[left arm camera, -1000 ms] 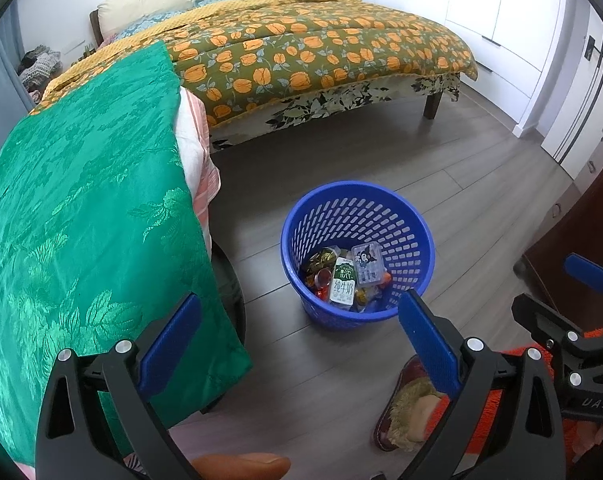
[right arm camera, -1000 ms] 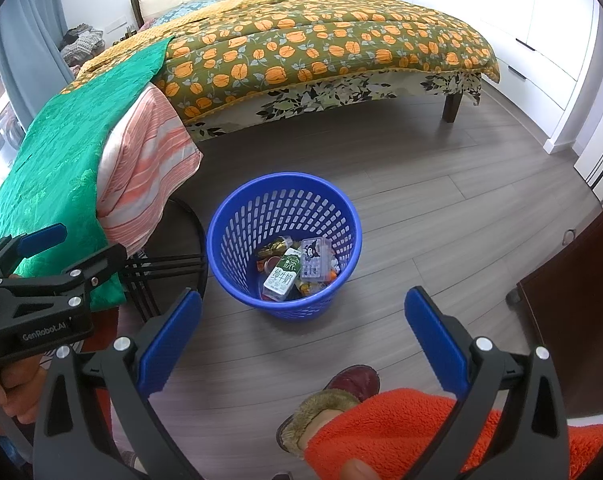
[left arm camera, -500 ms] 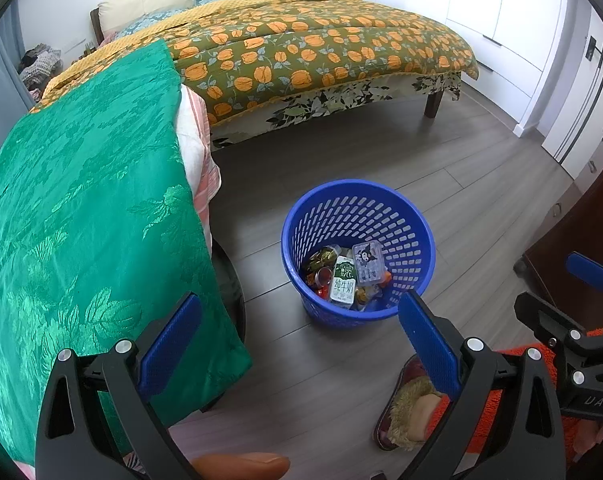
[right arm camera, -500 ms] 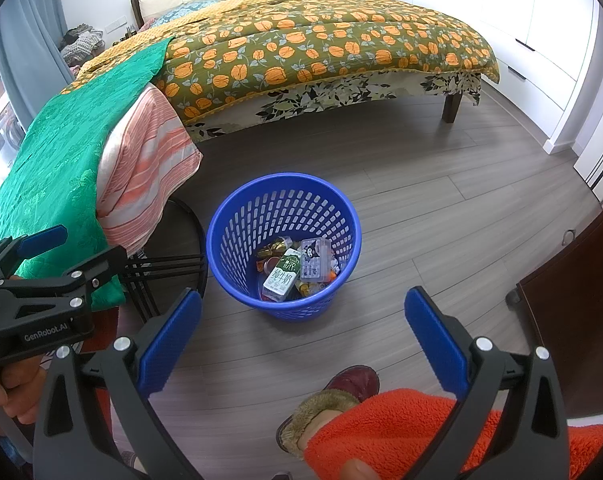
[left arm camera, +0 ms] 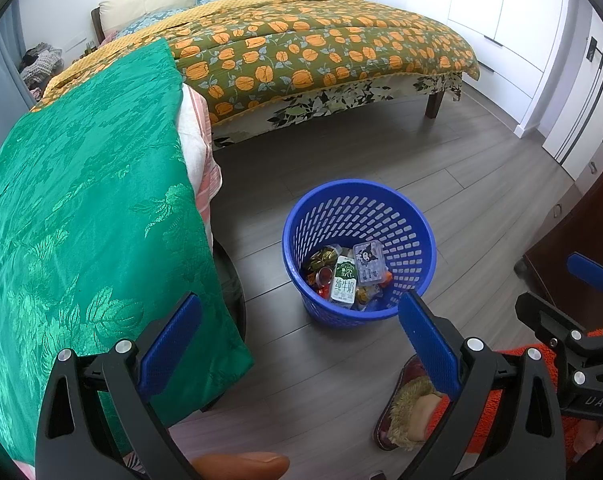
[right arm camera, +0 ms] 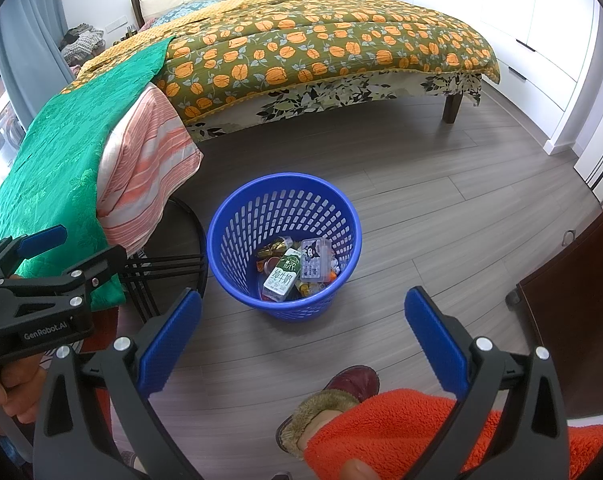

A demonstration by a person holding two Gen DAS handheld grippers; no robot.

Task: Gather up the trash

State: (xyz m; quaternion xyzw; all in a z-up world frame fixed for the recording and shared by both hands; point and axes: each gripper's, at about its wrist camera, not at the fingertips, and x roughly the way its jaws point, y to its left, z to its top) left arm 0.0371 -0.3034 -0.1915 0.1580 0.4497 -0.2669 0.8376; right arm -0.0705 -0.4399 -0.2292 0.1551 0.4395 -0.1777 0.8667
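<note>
The basket (left arm camera: 359, 248) stood on the wood floor (left arm camera: 481, 184), and all else is placed from it. Inside it lay the trash: a milk carton (left arm camera: 344, 282), a clear box (left arm camera: 368, 262) touching the carton, and wrappers (left arm camera: 321, 258) beneath them. The bed (left arm camera: 321, 48) stood beyond the basket, and a green cloth (left arm camera: 81, 208) hung over striped bedding (right arm camera: 145, 172) to its left. A dark cabinet (right arm camera: 573, 304) stood to its right.

The left gripper (left arm camera: 299, 344) hung above the floor on the near side of the basket, its fingers released and wide apart, nothing between them. The right gripper (right arm camera: 301, 330) hung likewise just nearer than the basket, fingers spread and empty. Below them, nearer than the basket, showed a slipper (right arm camera: 341, 400) and an orange fleece leg (right arm camera: 381, 428).
</note>
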